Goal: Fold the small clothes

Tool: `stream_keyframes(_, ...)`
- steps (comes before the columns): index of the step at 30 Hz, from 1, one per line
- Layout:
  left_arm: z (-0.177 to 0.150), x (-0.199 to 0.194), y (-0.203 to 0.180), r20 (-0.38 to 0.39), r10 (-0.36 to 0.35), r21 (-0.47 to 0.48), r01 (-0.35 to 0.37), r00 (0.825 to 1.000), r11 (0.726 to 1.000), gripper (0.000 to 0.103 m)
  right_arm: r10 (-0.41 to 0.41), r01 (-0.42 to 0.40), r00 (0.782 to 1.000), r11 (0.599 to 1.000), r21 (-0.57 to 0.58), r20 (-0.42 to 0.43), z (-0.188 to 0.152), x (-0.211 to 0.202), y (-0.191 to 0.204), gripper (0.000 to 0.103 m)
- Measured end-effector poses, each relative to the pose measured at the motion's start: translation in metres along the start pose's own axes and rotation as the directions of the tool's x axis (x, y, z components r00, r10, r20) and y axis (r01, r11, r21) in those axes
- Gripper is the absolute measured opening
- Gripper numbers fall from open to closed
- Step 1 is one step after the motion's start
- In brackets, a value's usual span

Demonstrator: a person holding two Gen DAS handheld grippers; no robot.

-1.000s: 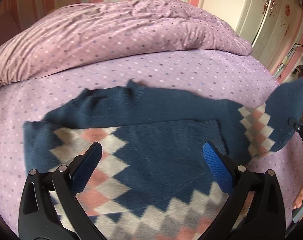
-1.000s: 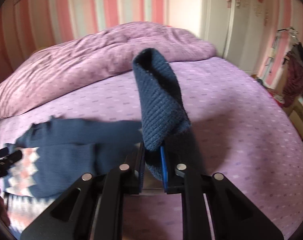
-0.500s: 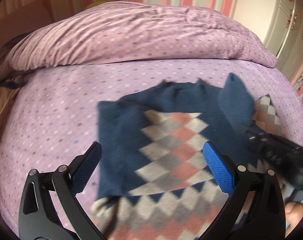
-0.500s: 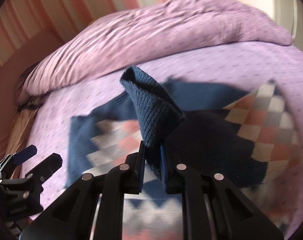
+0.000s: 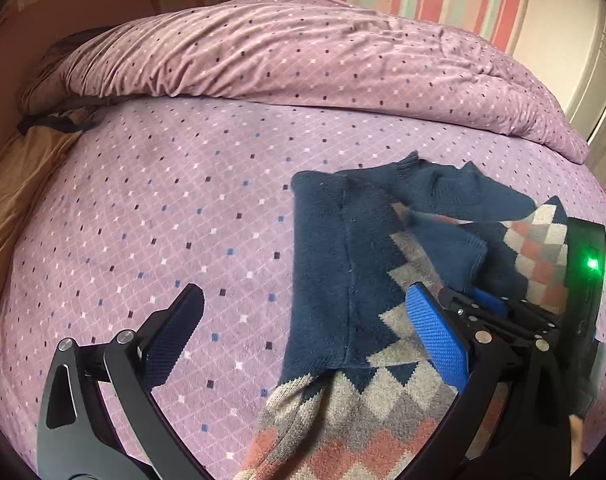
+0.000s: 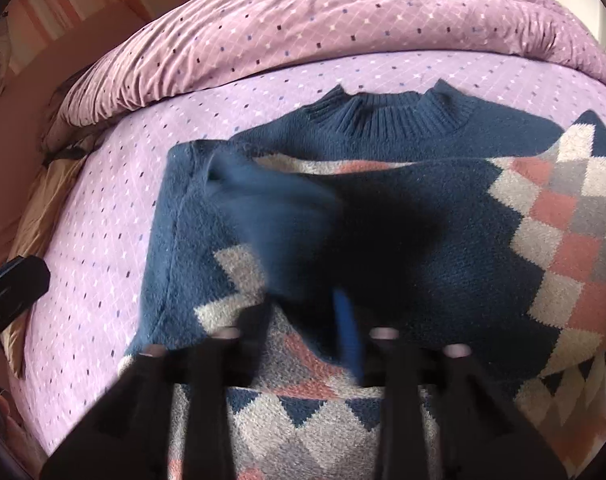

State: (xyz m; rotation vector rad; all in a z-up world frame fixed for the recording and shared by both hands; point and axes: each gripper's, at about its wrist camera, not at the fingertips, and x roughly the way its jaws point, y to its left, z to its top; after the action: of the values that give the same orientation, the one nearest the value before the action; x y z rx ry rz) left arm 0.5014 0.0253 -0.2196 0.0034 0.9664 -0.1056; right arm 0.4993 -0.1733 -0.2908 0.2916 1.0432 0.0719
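Right claw has just been opening, sleeve slipping free across the sweater; left claw gapes empty beside it.

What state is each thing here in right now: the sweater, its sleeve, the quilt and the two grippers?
Sweater: lying flat on the bed, partly folded.
Sleeve: laid across the sweater's front, between the right gripper's fingers.
Quilt: bunched and wrinkled behind the sweater.
Left gripper: open, empty.
Right gripper: jaws just opening, letting go of the sleeve.

One sweater, one duvet, one bed, two tongs.
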Motion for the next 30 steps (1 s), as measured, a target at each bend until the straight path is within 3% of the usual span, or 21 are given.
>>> stream_keyframes(4,0.002,-0.001,-0.001,0.008,0.001,-0.004,-0.001,1.0,1.0,0.1,0.04,-0.04,0.999,0.999,0.013,-0.007,0.006,0.001,-0.007,0.052)
stream_keyframes(7,0.005,-0.003,-0.006,0.019,0.012,0.012,-0.012,1.0,1.0,0.1,0.049,-0.049,0.998,0.999,-0.002,0.041,0.007,-0.018,-0.014,0.062)
stream_keyframes(10,0.009,-0.002,-0.012,0.019,0.011,0.016,-0.011,1.0,1.0,0.1,0.031,-0.03,0.995,0.999,-0.013,0.096,0.009,-0.048,-0.033,0.063)
stream_keyframes(12,0.011,-0.001,-0.015,0.019,0.01,0.014,-0.01,1.0,1.0,0.1,-0.002,0.005,0.993,1.0,-0.024,0.12,0.011,-0.063,-0.046,0.064)
stream_keyframes(15,0.014,0.005,-0.023,0.008,0.014,0.001,-0.014,1.0,1.0,0.1,-0.087,0.097,0.982,0.994,-0.051,0.17,0.015,-0.09,-0.071,0.077)
stream_keyframes(24,0.011,0.022,-0.05,-0.031,0.003,-0.008,-0.004,1.0,1.0,0.1,-0.241,0.25,0.953,0.968,-0.03,0.185,0.025,-0.121,-0.134,0.077)
stream_keyframes(30,0.004,0.035,-0.063,-0.074,0.013,-0.034,-0.015,0.997,0.999,0.1,-0.311,0.323,0.93,0.946,-0.033,0.198,0.025,-0.13,-0.146,0.077)
